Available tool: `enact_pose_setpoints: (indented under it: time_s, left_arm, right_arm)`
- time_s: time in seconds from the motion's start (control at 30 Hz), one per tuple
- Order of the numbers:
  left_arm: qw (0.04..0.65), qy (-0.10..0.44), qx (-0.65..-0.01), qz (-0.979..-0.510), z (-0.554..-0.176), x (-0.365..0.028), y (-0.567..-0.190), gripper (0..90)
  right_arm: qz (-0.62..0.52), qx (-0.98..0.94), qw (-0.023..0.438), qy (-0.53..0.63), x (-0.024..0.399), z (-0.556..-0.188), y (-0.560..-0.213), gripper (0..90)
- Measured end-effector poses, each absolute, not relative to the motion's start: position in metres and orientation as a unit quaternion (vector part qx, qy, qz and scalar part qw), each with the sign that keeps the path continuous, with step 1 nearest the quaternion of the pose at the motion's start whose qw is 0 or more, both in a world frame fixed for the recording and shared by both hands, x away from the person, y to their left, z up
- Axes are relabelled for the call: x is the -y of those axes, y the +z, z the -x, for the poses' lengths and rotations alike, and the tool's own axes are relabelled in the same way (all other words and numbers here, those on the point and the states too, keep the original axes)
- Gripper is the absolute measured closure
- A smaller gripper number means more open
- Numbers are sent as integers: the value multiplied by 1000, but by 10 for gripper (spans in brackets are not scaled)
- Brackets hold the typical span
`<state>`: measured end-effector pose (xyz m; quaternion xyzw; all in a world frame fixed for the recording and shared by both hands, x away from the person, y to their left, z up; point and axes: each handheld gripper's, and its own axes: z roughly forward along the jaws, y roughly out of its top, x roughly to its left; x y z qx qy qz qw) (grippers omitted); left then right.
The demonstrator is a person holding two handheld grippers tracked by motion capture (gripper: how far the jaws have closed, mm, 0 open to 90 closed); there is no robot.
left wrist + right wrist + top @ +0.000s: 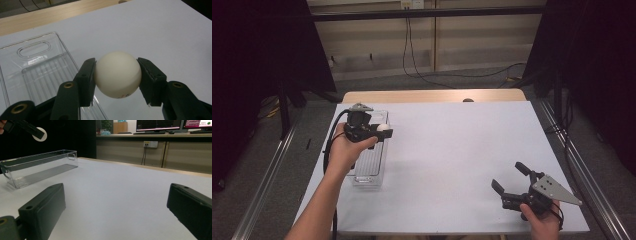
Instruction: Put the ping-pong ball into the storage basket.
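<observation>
Left hand-held gripper (117, 80) clamped on white ball (117, 75), clear tray (37, 72) just beside.

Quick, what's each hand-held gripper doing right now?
Left hand-held gripper: closed on the white ball.
Right hand-held gripper: open, holding nothing.

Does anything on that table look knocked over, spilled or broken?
Nothing stands out. The clear plastic bin sits upright and empty near the table's left edge. The left claw holds a white ball cleanly between its jaws, above the bin's right edge. The right claw hangs open near the white table, with nothing in it.
</observation>
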<state>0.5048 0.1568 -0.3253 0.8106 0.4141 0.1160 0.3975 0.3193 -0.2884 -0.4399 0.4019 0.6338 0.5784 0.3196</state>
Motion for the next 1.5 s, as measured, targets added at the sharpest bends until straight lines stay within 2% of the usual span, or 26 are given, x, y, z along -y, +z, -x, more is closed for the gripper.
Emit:
enact_pose_setpoints:
  time_s: [1.5]
  left_arm:
    - [386, 127, -432, -805, -507, -173, -332, 511]
  right_arm:
    - [-406, -629, 323, 578, 289, -319, -439, 14]
